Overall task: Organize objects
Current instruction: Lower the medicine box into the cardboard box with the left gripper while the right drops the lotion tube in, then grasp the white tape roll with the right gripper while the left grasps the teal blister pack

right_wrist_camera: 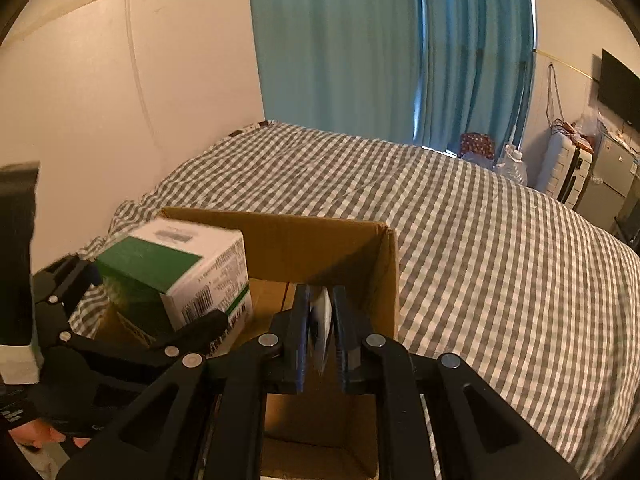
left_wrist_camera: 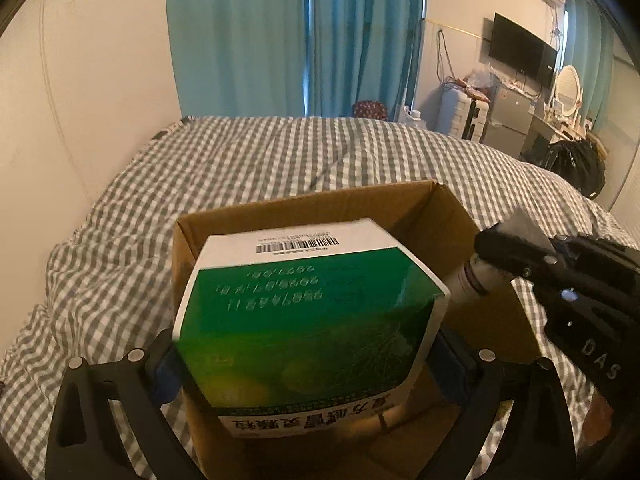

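Left tool (left_wrist_camera: 308, 344): clamped on green-and-white carton (left_wrist_camera: 308, 312), held over near left part of open cardboard box (left_wrist_camera: 304, 204) on checked bed (left_wrist_camera: 280, 152). Right tool (right_wrist_camera: 320, 320): nearly together, gripping small white tube (left_wrist_camera: 470, 282) above box's right side.

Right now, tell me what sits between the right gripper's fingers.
A thin white tube, pinched by the right gripper above the open cardboard box; it shows in the right wrist view.
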Demonstrator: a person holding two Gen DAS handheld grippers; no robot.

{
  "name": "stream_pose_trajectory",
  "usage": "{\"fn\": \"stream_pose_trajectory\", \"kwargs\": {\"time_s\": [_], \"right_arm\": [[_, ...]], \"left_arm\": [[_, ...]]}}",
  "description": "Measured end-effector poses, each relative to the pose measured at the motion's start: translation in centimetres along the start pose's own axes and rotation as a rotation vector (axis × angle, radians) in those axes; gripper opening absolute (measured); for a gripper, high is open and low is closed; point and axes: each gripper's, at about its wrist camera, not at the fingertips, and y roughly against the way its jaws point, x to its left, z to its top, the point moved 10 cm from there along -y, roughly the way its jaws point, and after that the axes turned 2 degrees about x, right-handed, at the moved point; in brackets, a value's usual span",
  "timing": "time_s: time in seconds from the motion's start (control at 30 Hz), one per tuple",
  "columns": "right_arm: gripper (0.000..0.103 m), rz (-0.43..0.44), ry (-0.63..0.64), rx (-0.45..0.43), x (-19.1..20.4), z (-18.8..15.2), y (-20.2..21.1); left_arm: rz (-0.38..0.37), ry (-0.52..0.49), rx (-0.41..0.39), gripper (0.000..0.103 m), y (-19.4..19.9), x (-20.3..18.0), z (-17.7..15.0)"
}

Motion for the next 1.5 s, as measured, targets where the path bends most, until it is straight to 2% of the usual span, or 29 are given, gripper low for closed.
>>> {"fn": "stream_pose_trajectory", "kwargs": {"time_s": [0.13, 0.17, 0.27, 0.47, 0.7, 0.93, 1.17, 1.33, 1.5], "right_arm": [[0.012, -0.030, -0.002, -0.022, -0.7, 1.1, 1.5], [0.017, -0.037, -0.005, -0.031, -0.8, 1.5, 2.3], [0.044, -0.055, -0.012, -0.066, -1.5, 1.9, 4.7], [0.060, -0.074, -0.015, -0.131, -1.7, 3.1, 10.4], [0.065, -0.093, 0.021, -0.188, -0.7, 2.7, 17.9], [0.068, -0.114, 0.046, -0.198, 0.3, 0.0, 22.4], [0.068, -0.110, 0.037, -0.110, 1.3, -5.9, 20.9], [0.068, -0.079, 0.009, 0.008, 2.0, -11.3, 16.2], [0.068, -0.065, -0.016, 0.129, 2.5, -15.3, 11.4]], "left_arm": [[0.033, -0.010, -0.004, 0.103, 1.6, -0.1, 0.5], [0.036, -0.012, -0.009, 0.103, 2.2, -0.1, 0.6], [0.050, -0.007, -0.029, 0.103, 4.5, 0.0, 1.2], [0.047, 0.025, -0.070, 0.103, 9.5, -0.2, 2.2], [0.064, 0.037, -0.137, 0.103, 15.8, 0.2, 2.0], [0.063, 0.070, -0.163, 0.103, 18.8, 1.8, -1.2], [0.097, 0.106, -0.125, 0.103, 17.4, 4.2, -7.2], [0.123, 0.134, -0.062, 0.103, 13.2, 5.4, -12.3], [0.098, 0.136, 0.028, 0.103, 9.1, 5.9, -16.7]]}}
